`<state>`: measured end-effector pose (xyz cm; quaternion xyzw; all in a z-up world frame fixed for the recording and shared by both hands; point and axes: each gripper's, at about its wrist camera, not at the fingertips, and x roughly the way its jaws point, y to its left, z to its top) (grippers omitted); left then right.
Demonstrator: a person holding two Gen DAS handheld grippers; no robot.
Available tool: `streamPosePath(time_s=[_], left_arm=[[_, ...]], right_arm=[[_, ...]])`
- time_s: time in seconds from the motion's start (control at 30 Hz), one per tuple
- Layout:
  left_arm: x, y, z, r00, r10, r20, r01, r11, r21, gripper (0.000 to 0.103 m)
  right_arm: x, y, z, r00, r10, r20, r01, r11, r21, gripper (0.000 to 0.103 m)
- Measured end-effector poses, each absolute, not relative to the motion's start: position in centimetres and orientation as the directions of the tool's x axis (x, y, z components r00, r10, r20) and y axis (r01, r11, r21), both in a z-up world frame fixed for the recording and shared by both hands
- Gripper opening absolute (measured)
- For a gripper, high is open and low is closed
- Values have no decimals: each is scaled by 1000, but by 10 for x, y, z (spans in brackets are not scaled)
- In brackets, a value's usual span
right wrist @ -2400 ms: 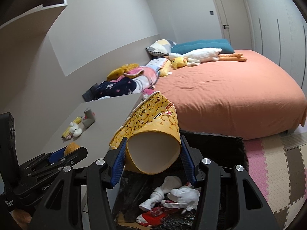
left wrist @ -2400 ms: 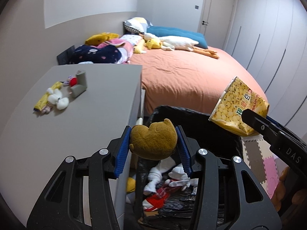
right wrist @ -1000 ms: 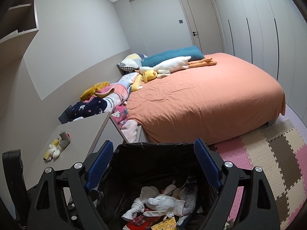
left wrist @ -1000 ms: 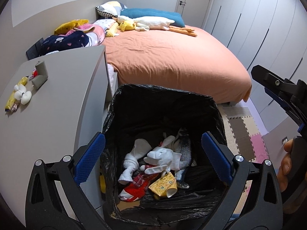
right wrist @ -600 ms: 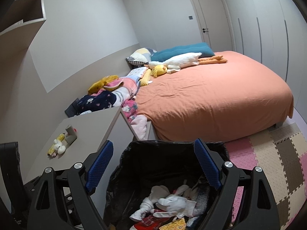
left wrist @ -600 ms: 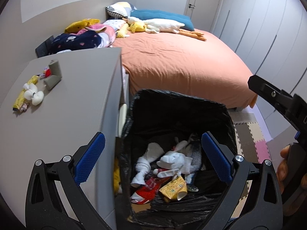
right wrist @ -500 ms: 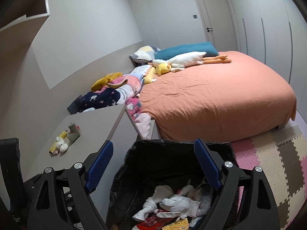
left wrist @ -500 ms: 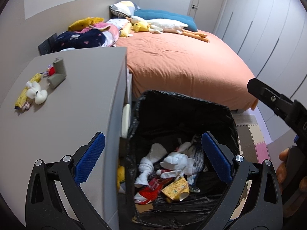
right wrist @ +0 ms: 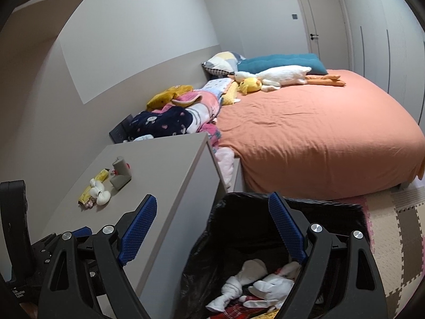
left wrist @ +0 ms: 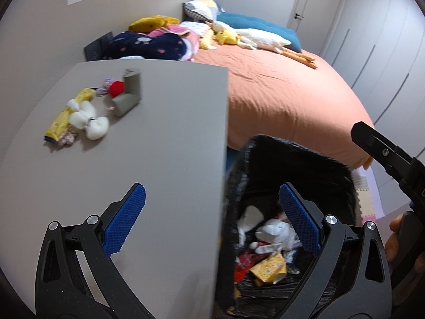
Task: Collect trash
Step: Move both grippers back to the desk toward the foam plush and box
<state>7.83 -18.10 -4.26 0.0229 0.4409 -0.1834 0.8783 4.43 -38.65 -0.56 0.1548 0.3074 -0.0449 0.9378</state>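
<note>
A black-lined trash bin [left wrist: 342, 175] stands beside a grey desk [left wrist: 159, 164]; it also shows in the right wrist view [right wrist: 239, 228]. Inside lie white cloth pieces [left wrist: 276, 234], a red item and a yellow snack bag [left wrist: 268, 268]. On the desk sit a yellow wrapper [left wrist: 59, 118], white fluffy toys [left wrist: 90, 122], a red ball [left wrist: 117, 88] and grey rolls [left wrist: 130, 90]; this pile also shows in the right wrist view [right wrist: 106, 186]. My left gripper [left wrist: 212, 220] is open and empty over the desk edge. My right gripper [right wrist: 212, 228] is open and empty over the bin.
An orange bed [right wrist: 318, 133] with pillows and a plush goose [right wrist: 276, 78] fills the far side. Clothes [right wrist: 172, 117] pile between the desk and the bed. Foam floor mats [right wrist: 393, 234] lie at the right. A door [right wrist: 321, 21] and wardrobes are beyond.
Both grippers dropped their items, a brown plush and a yellow snack bag, into the bin and opened. Both views have since swung left toward the desk.
</note>
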Motion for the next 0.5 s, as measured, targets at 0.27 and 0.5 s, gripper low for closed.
streamPosePath(time_s=[0.27, 0.5], left_arm=[[104, -142, -52, 556, -277, -783, 273, 951, -142, 97], [130, -116, -59, 578, -229, -783, 220, 968, -120, 97]], right_arm=[[73, -359, -15, 798, 40, -602, 148, 955, 259, 86], [103, -337, -23, 787, 71, -613, 114, 960, 257, 86]])
